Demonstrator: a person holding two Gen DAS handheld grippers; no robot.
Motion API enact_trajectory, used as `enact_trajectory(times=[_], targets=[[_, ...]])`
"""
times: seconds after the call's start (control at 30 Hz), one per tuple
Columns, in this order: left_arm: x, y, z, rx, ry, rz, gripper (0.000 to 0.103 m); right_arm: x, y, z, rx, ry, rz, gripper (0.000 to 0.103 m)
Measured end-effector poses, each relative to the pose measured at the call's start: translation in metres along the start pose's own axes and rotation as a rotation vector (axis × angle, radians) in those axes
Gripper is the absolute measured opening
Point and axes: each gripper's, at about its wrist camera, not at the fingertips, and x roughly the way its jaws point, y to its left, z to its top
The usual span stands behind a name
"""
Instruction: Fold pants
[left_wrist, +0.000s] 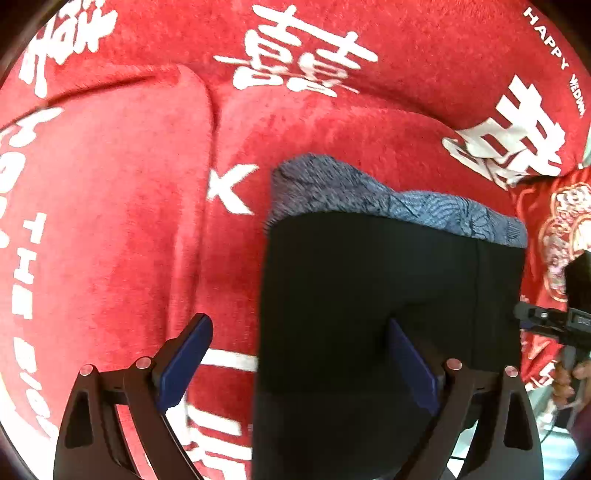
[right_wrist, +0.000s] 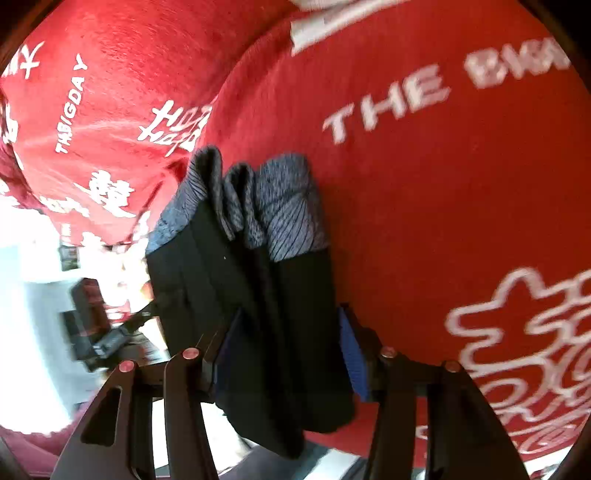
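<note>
The pants are black with a blue-grey patterned band at the far end. They lie folded in a narrow stack on the red bedding. My left gripper is open, its fingers spread wide; the left edge of the pants lies between them. In the right wrist view the pants show as several stacked layers with the patterned band on top. My right gripper has its fingers around the folded stack, pads against both sides.
A red blanket with white characters and letters covers the surface, with a raised fold at the left. The other gripper shows at the right edge of the left wrist view. A bright floor area lies beyond the bed's edge.
</note>
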Motion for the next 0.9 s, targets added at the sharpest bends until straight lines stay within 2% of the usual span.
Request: enact_trajectory(times=[0.1,0.2,0.27,0.33,0.4,0.57,0.7,0.77,0.9], targets=[[-0.022,-0.005,0.003,0.018,-0.057,0.080,0.096,-0.020,0.015,0.000,-0.052,-0.067,-0.107,0.053],[-0.047,-0.016,0.014,0.037,-0.131,0.064,0.096,-0.042,0.035,0.006,-0.084,-0.151,-0.102,0.027],[-0.056,-0.027,0.022,0.062,-0.159,0.029,0.096,-0.050,0.048,0.010,-0.116,-0.193,-0.077,0.021],[-0.054,-0.041,0.032,0.092,-0.168,-0.009,0.096,-0.046,0.065,0.017,-0.153,-0.199,-0.058,0.020],[-0.043,-0.054,0.040,0.121,-0.166,-0.011,0.096,-0.038,0.072,0.022,-0.178,-0.187,-0.073,0.020],[0.004,-0.050,0.041,0.091,-0.098,0.054,0.096,0.000,0.065,0.027,-0.173,-0.117,-0.203,0.020],[0.015,-0.027,0.036,-0.003,-0.051,-0.035,0.096,0.002,0.046,0.028,-0.108,-0.123,-0.134,0.020],[0.013,-0.030,0.036,0.003,-0.051,-0.016,0.096,0.003,0.049,0.027,-0.140,-0.119,-0.151,0.020],[-0.001,-0.043,0.036,0.033,-0.048,0.077,0.096,-0.001,0.053,0.020,-0.170,-0.100,-0.192,0.020]])
